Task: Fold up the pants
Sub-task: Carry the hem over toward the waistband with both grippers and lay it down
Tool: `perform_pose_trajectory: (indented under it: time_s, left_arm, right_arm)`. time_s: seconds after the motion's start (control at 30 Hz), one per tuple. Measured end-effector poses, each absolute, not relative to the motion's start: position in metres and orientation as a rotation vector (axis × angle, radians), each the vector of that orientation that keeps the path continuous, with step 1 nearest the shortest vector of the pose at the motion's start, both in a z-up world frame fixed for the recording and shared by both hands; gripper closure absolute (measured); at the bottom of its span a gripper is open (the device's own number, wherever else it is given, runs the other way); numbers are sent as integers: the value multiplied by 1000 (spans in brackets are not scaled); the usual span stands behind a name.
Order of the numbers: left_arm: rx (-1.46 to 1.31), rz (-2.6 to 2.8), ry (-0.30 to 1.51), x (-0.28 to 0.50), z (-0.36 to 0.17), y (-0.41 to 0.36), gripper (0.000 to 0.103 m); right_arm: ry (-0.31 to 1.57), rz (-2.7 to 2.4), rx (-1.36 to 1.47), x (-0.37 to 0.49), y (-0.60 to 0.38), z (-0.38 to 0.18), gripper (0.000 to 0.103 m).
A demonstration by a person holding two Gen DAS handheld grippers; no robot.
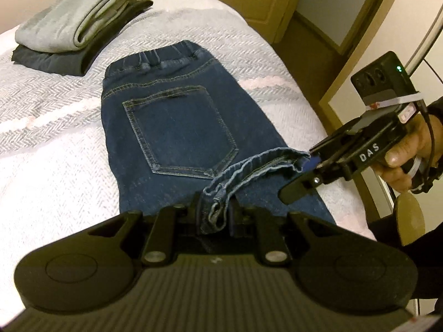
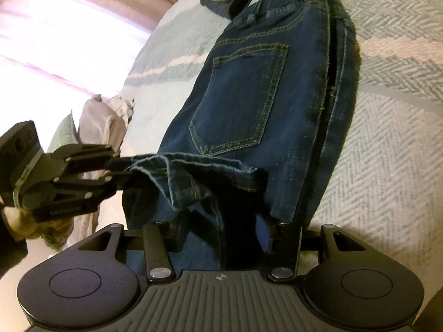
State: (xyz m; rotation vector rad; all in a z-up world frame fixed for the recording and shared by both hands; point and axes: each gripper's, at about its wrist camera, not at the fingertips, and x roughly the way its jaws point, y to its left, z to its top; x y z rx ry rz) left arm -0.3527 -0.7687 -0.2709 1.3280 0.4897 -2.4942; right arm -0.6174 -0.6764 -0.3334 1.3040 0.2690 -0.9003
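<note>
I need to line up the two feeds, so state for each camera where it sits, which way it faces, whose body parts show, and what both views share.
Left wrist: sits on the left gripper, looks along the jeans toward the waistband and the folded stack; the right gripper and hand show at right.
Right wrist: sits on the right gripper, faces up the jeans; the left gripper shows at left.
Shared: jeans, lifted hem, stack, bedspread.

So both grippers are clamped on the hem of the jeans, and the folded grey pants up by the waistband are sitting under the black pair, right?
Not quite. The grey pants lie on top of the black pair, not under it; the left wrist view shows this. The rest holds: the left gripper and right gripper are both clamped on the hem of the jeans.
</note>
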Motion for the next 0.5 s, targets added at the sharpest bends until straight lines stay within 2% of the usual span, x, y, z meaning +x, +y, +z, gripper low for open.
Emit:
perform_pose_trajectory:
  time_s: [0.1, 0.13, 0.17, 0.23, 0.4, 0.5]
  left_arm:
    - [1341, -2481, 457, -349, -271, -758, 89]
    - [1344, -2475, 453, -347, -270, -755, 89]
    - [1353, -2458, 446, -346, -272, -754, 89]
    - [1370, -2442, 429, -345, -273, -751, 89]
    - [1352, -2423, 417, -355, -286, -765, 88]
    - [1441, -2344, 387, -371, -308, -777, 80]
  right_arm:
    - [270, -936, 1284, -609, -670, -329, 56]
    - [275, -952, 1283, -610, -665, -327, 63]
    - [286, -973, 1284, -593, -674, -329, 81]
    - [281, -1006, 1290, -587, -673, -330, 92]
    - [279, -1094, 1252, -583, -673, -326, 94]
    - [308, -1116, 1257, -587, -680, -332, 94]
